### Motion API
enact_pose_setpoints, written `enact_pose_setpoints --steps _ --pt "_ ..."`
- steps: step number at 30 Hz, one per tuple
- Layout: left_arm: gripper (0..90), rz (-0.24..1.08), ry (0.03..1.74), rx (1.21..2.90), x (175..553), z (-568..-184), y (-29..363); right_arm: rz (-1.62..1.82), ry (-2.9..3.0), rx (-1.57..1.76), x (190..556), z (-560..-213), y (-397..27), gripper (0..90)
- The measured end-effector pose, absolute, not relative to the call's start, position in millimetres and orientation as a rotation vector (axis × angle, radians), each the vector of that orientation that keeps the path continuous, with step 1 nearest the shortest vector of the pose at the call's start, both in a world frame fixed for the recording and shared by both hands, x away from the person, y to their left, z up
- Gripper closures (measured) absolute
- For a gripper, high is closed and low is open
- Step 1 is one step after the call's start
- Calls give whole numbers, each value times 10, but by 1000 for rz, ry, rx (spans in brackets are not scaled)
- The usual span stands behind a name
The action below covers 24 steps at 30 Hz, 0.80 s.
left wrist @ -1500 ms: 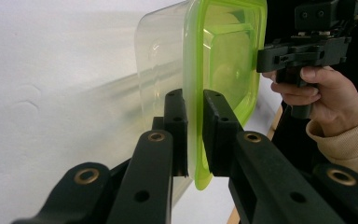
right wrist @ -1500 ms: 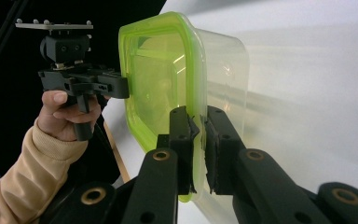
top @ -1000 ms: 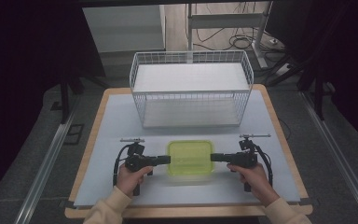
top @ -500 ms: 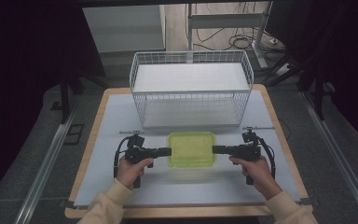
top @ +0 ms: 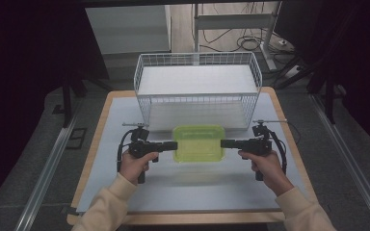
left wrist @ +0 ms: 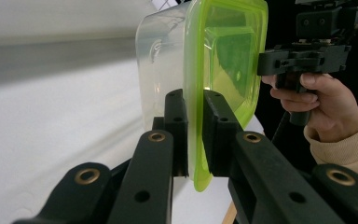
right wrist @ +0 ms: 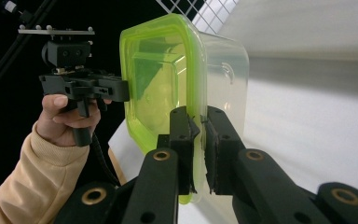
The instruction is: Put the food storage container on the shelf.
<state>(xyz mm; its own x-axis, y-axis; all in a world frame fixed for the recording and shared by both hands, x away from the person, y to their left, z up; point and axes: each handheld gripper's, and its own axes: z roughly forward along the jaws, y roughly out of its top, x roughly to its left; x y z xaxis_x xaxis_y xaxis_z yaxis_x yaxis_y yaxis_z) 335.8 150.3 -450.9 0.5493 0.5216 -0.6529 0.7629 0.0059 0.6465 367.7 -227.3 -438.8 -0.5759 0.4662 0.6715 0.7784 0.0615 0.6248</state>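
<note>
A clear plastic container with a lime-green lid [top: 198, 143] hangs above the white table mat, just in front of the wire basket [top: 197, 103]. My left gripper [top: 173, 145] is shut on the lid's left rim, and my right gripper [top: 223, 143] is shut on its right rim. In the left gripper view the lid's edge [left wrist: 196, 135] sits pinched between the two black jaws, with the other gripper [left wrist: 303, 58] beyond. The right gripper view has the green rim [right wrist: 198, 140] clamped the same way, and the container's clear body [right wrist: 226, 84] on the right.
The white wire basket stands at the back of the table with a white liner inside. The wooden table edge [top: 289, 144] runs around the white mat. Dark floor, rails and desk legs surround the table.
Both grippers have carried the container forward toward the basket and somewhat upward. The grip on both rims is unchanged.
</note>
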Motion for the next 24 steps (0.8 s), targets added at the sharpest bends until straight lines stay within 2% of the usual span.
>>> enact_pose_setpoints --steps 24 --pt "816 -209 1072 1628 3745 -3836 1613 -1563 -2095 -1250 4077 -3655 -2133 827"
